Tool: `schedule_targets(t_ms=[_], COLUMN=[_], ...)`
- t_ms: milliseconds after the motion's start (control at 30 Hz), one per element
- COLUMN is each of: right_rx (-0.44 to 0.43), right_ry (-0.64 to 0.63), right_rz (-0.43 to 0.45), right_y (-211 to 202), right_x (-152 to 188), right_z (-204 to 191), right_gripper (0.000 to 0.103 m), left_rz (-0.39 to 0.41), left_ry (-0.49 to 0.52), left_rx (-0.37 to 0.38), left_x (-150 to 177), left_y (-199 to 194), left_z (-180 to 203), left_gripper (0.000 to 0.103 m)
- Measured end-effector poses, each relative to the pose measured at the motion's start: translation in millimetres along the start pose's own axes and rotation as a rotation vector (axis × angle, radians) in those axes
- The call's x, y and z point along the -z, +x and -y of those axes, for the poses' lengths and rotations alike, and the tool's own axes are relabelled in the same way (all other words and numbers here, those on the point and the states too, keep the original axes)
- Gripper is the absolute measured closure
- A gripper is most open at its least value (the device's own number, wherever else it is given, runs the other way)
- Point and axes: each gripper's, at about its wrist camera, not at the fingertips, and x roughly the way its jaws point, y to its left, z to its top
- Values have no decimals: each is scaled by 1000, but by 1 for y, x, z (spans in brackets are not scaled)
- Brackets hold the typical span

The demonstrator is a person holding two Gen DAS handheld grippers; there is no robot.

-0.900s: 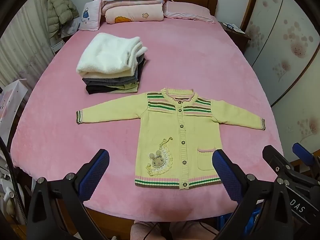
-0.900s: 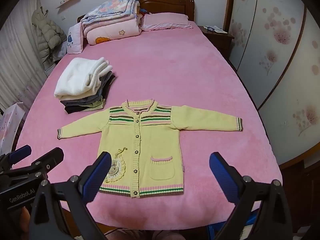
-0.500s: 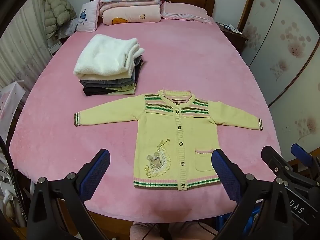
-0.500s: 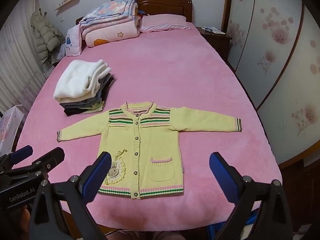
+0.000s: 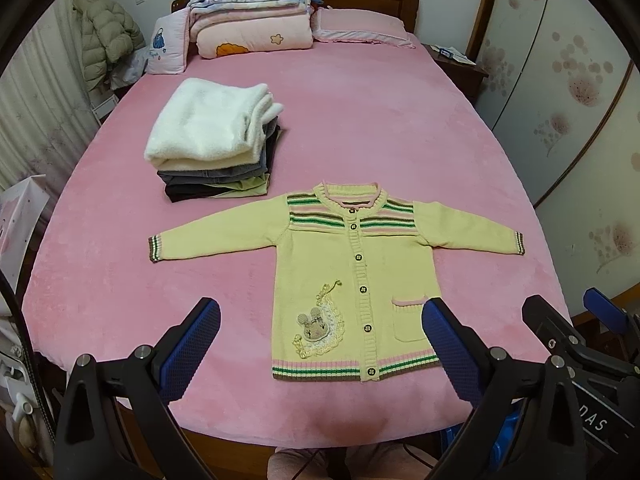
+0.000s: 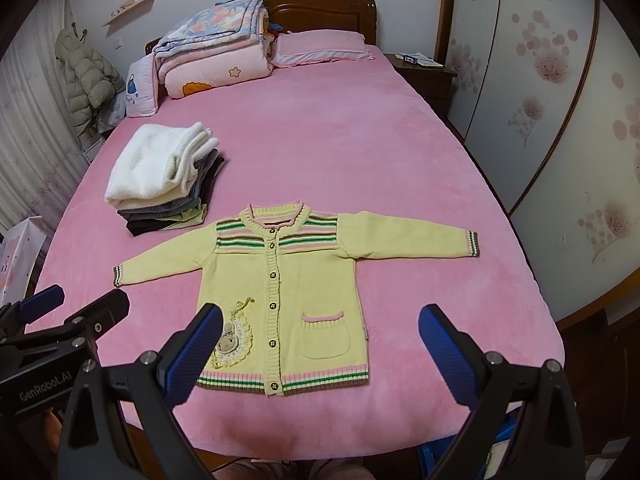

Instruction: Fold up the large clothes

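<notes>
Nearest us, above the bed's foot edge: our left gripper and right gripper, jaws spread wide, grasping nothing. Next, near that foot edge of the pink bed: yellow striped cardigan, flat, buttoned, sleeves outstretched. Beyond its left sleeve, toward the bed's left edge: stack of folded clothes, white fleece uppermost. Farthest, at the headboard: folded quilts, pink pillow.

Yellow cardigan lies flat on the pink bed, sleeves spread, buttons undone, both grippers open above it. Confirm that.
Not quite: the yellow cardigan is buttoned up, as the right wrist view shows. It does lie flat on the pink bed, sleeves spread, left gripper and right gripper open.
</notes>
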Motion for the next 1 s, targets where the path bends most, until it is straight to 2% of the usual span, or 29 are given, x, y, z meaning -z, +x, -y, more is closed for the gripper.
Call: schedule_targets(t_ms=[567,1000], right_rx=[4,28], right_ry=[4,29], right_rz=[0,0], right_y=[-1,-4], right_x=[4,7], right_z=[-2,-7], right_gripper=[4,4], left_rz=[-13,22], left_ry=[-2,28], left_rx=[27,57], left_x=[5,1], left_y=[3,-5], left_z=[-10,-15], left_gripper=[3,3])
